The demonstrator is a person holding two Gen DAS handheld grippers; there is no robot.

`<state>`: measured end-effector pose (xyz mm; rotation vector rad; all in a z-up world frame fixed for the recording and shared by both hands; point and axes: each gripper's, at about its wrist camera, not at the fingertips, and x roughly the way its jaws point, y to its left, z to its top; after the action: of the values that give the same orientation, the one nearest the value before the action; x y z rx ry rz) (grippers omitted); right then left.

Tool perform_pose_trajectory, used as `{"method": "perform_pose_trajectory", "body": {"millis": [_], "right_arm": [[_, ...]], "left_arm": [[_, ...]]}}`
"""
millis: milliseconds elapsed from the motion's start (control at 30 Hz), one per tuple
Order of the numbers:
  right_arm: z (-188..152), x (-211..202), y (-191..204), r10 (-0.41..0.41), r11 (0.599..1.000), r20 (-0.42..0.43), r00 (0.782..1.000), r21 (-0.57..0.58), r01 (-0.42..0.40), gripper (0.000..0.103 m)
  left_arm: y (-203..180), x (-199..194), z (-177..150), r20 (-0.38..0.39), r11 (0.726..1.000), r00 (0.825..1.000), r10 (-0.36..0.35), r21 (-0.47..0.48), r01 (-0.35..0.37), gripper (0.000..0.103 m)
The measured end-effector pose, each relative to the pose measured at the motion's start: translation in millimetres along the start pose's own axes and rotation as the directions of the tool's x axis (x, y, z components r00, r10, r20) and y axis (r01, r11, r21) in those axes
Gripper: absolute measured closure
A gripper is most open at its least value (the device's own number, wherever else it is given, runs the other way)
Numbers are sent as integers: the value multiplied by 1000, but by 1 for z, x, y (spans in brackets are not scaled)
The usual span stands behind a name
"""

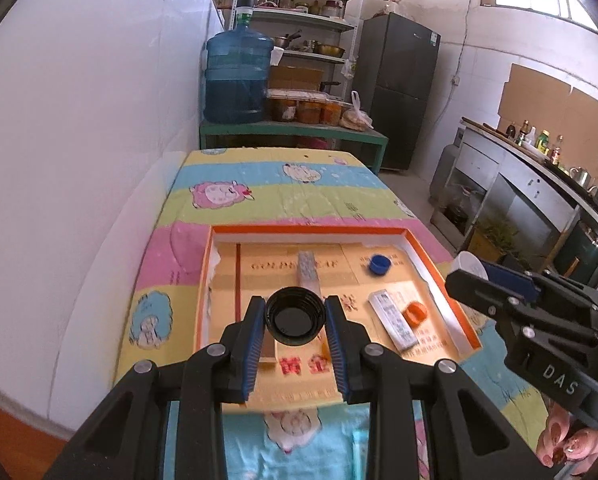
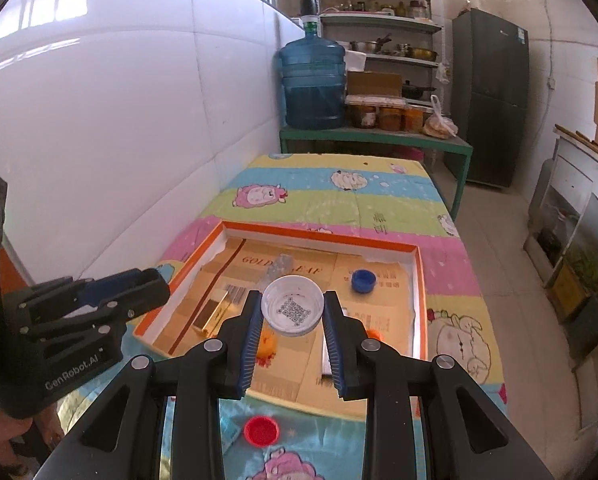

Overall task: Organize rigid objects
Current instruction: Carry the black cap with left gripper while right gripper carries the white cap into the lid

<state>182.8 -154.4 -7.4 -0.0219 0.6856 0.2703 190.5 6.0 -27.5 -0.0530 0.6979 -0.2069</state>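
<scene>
My left gripper (image 1: 295, 318) is shut on a black bottle cap (image 1: 295, 316), held above the orange-rimmed shallow box (image 1: 307, 232). My right gripper (image 2: 293, 312) is shut on a white cap (image 2: 293, 305) with a QR code inside, also above the box (image 2: 319, 237). In the box lie a blue cap (image 1: 380, 265), an orange cap (image 1: 415, 313), a white rectangular pack (image 1: 393, 319), a silver blister strip (image 1: 307, 270) and a gold box (image 2: 211, 314). A red cap (image 2: 261, 431) lies on the cloth in front of the box. The right gripper also shows in the left wrist view (image 1: 475, 270).
The table has a striped cartoon cloth (image 1: 259, 196) and stands against a white tiled wall on the left. Behind it are a green bench with a blue water jug (image 1: 237, 76), jars, shelves and a dark fridge (image 1: 399, 96). A kitchen counter runs along the right.
</scene>
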Motion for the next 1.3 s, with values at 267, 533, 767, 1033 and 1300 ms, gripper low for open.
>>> {"method": "perform_pose_trajectory", "body": {"millis": [267, 533, 767, 1033, 1300], "right_arm": [[14, 24, -8, 9, 1000, -6, 1000, -15, -9, 72], [32, 63, -19, 36, 999, -51, 998, -20, -37, 73], [47, 104, -31, 61, 998, -106, 992, -9, -62, 73], [58, 148, -44, 83, 997, -168, 982, 14, -81, 73], [63, 179, -47, 100, 995, -232, 968, 2, -102, 73]], "left_arm": [[9, 26, 27, -9, 999, 999, 35, 24, -35, 72], [23, 65, 47, -61, 999, 997, 41, 8, -41, 72], [30, 99, 61, -102, 999, 993, 54, 3, -53, 72], [35, 129, 69, -153, 999, 987, 51, -9, -53, 72], [44, 156, 67, -219, 998, 975, 41, -41, -51, 72]]}}
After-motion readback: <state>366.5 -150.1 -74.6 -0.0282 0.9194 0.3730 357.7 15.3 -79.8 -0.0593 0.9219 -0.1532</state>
